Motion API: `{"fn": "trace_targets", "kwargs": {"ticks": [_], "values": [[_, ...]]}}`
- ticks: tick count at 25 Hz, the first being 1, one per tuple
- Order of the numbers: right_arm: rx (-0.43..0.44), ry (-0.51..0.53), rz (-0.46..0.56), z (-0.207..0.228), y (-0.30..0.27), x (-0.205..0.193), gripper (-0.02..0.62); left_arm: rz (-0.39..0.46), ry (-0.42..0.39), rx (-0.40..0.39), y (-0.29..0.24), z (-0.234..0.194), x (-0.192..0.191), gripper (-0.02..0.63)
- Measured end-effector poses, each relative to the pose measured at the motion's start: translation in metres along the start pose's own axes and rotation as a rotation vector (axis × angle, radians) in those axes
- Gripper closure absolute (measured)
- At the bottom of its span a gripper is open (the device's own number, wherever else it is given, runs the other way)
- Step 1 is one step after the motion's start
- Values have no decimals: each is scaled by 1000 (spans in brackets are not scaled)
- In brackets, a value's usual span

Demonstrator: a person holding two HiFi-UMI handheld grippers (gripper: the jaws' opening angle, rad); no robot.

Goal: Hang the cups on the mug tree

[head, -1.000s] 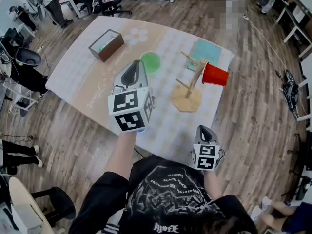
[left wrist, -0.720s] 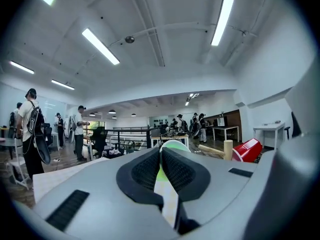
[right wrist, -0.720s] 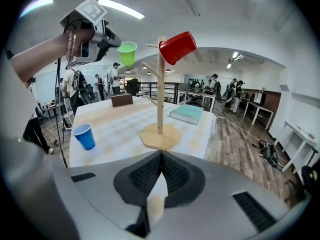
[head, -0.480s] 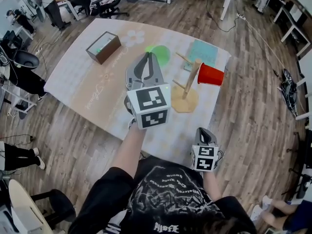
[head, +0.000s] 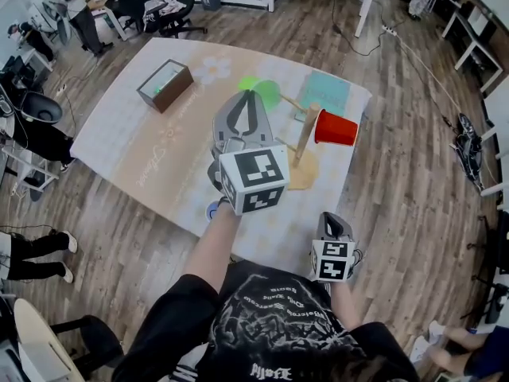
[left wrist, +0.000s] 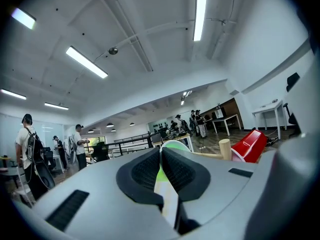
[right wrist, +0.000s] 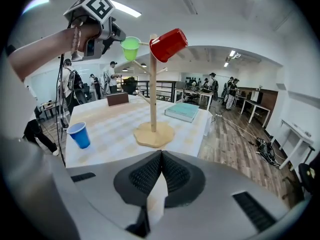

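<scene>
Head view, going from the left: what's on the table?
— A brown rectangular box [head: 163, 86] sits far left on the pale cloth-covered table [head: 127, 146]. Nearer the front edge a small blue plastic cup [head: 211, 210] stands upright, partly hidden behind the person's left forearm.

And the left gripper?
— The left gripper [head: 248, 95] is raised over the middle of the table. Its jaws are clenched on the rim of a lime-green plastic cup [head: 269, 94]. The left gripper view shows the green wall pinched between the pads.

Where is that cup relative to the tree?
— It is up in the air, just beside an upper left peg of the round-based wooden mug tree [head: 305, 142]. In the right gripper view the cup seems to meet the peg's tip, though I can't tell whether they touch.

Further right?
— A red plastic cup [head: 334, 128] hangs tilted on an upper peg on the tree's right side. A flat teal book [head: 328, 94] lies beyond the tree, near the far edge.

The right gripper?
— The right gripper [head: 332, 218] is low by the person's body, off the table's near edge. Its jaws are closed together with nothing between them.
</scene>
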State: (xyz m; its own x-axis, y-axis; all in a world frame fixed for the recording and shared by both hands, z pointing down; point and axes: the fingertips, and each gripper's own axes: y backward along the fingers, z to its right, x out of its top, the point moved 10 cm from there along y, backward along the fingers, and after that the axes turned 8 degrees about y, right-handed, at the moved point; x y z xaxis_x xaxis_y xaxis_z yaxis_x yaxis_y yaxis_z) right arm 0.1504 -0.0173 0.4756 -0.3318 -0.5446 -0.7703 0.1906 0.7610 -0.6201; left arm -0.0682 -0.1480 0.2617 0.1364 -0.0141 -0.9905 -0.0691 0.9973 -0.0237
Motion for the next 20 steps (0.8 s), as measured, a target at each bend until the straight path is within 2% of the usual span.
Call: {"fn": "trace_targets", "kwargs": {"ticks": [11, 20], "values": [[-11, -6, -5, 0, -1, -2, 586, 23, -72, -36, 3, 15, -3, 574], [-12, -11, -7, -4, -1, -3, 586, 23, -88, -75, 8, 24, -8, 574]]}}
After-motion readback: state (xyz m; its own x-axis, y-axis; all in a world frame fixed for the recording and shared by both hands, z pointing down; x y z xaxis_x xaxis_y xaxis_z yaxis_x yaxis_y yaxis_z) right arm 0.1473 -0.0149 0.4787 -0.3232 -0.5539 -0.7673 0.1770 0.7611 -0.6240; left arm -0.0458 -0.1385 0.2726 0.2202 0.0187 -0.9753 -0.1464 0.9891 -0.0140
